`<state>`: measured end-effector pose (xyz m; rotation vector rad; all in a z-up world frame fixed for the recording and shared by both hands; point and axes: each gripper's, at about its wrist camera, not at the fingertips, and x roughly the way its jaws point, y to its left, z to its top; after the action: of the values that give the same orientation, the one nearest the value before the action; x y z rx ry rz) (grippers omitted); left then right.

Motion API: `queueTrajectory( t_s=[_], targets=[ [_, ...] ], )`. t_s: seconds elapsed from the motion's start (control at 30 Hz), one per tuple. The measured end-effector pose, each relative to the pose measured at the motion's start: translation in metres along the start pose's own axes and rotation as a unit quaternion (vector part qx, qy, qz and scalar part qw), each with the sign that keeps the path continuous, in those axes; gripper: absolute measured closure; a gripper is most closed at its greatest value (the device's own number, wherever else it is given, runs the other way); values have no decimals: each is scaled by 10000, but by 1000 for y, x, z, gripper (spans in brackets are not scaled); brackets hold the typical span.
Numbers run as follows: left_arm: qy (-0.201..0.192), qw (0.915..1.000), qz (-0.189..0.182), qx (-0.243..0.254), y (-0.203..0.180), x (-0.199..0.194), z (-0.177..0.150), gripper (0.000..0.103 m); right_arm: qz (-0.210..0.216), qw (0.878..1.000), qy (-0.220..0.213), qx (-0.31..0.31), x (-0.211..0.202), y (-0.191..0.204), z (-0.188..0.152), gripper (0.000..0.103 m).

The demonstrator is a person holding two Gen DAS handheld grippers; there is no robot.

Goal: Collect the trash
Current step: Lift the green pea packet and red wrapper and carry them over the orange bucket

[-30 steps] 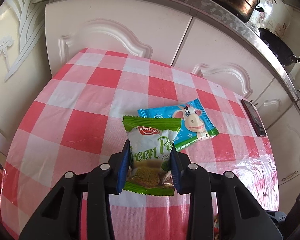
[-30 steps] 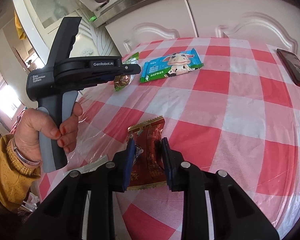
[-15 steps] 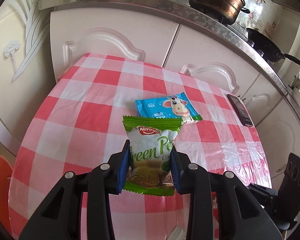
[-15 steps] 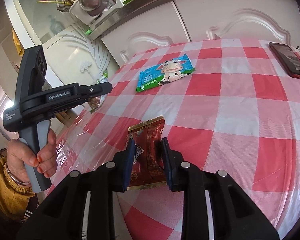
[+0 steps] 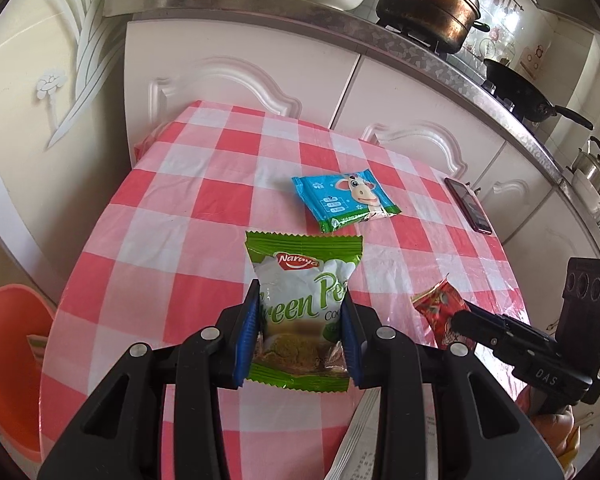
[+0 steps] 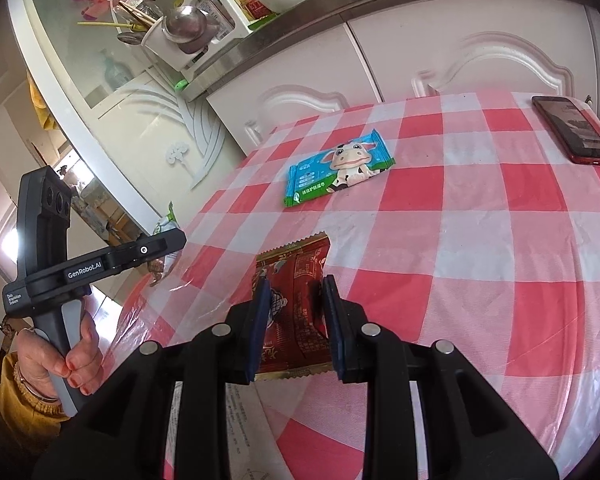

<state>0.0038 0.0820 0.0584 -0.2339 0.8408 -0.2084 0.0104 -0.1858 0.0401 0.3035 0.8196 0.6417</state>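
My left gripper (image 5: 300, 312) is shut on a green and white snack packet (image 5: 304, 300) and holds it above the near left part of the checked table (image 5: 204, 208). My right gripper (image 6: 296, 304) is shut on a red snack wrapper (image 6: 296, 300) above the table's near edge; that wrapper also shows in the left wrist view (image 5: 438, 312). A blue wet-wipes pack with a cartoon cow (image 5: 344, 202) lies flat mid-table, beyond both grippers, and shows in the right wrist view (image 6: 338, 170) too. The left gripper body (image 6: 100, 264) is at the right view's left.
An orange bin (image 5: 8, 364) stands on the floor left of the table. A dark phone (image 6: 572, 130) lies at the table's far right edge. White cabinets (image 5: 236, 64) and a counter with pots stand close behind the table. A paper sheet (image 6: 240, 412) lies under the right gripper.
Both grippers have pulled back and risen from the table, each keeping its packet. The wipes pack now lies farther off. The orange bin and the right gripper have come into the left view.
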Motion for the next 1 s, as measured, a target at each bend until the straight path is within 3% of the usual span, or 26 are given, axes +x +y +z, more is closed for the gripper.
queueTrajectory(
  t_s=[0.43, 1.0],
  targets=[
    [-160, 9996, -51, -230, 37, -36, -17, 66, 39, 9991, -94, -403, 0, 55, 5, 75],
    [-296, 9962, 129, -806, 111, -69, -42, 66, 261, 9967, 319, -696, 32, 120, 3, 75]
  ],
)
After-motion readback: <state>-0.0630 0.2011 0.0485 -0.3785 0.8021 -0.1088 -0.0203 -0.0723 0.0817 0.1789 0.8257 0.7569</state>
